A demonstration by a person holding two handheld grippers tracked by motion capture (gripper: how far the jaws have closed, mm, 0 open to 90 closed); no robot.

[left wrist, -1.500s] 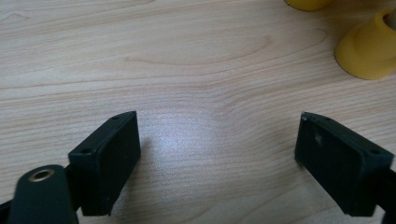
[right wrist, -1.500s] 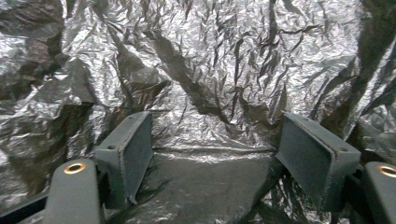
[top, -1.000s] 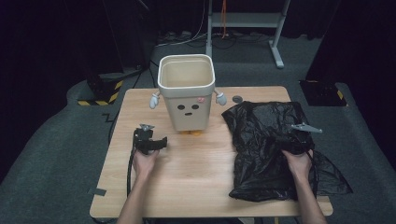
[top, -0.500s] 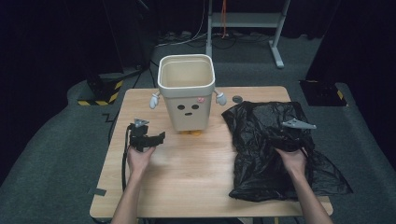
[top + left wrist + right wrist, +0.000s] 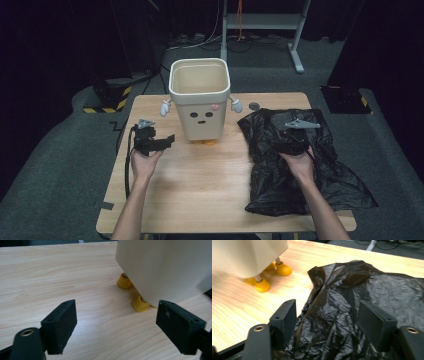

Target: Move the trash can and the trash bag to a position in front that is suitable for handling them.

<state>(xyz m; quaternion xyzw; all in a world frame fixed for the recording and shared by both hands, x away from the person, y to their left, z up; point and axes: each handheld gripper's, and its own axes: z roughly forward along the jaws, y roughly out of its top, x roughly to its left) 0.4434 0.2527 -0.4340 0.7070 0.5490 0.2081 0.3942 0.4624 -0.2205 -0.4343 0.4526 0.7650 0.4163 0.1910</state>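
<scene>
Your right gripper [image 5: 295, 134] hangs over the crumpled black plastic bag [image 5: 300, 165], which lies spread on the right half of the light wooden table [image 5: 210, 185], its near corner spilling past the table's edge. In the right gripper view the jaws stand wide apart, having just been opening, and a raised fold of the bag [image 5: 342, 310] sits between them; whether the film touches the pads you cannot tell there, but they do not pinch it. One of the fingers [image 5: 287, 320] stands at the bag's edge, nearest the bare wood.

Your left gripper [image 5: 152, 142] is held above the left half of the table, well apart from the bag, its jaws pointing toward the cream plastic bin with a cartoon face and small arms [image 5: 200, 100]. Its jaws are spread, having just closed a little, with nothing between them but bare wood. In the left gripper view the bin's wall [image 5: 165, 267] and its yellow round feet [image 5: 140, 303] lie just beyond the fingers [image 5: 61, 327], not touching them. The bin stands upright at the table's far middle, just beside the bag's left edge.
</scene>
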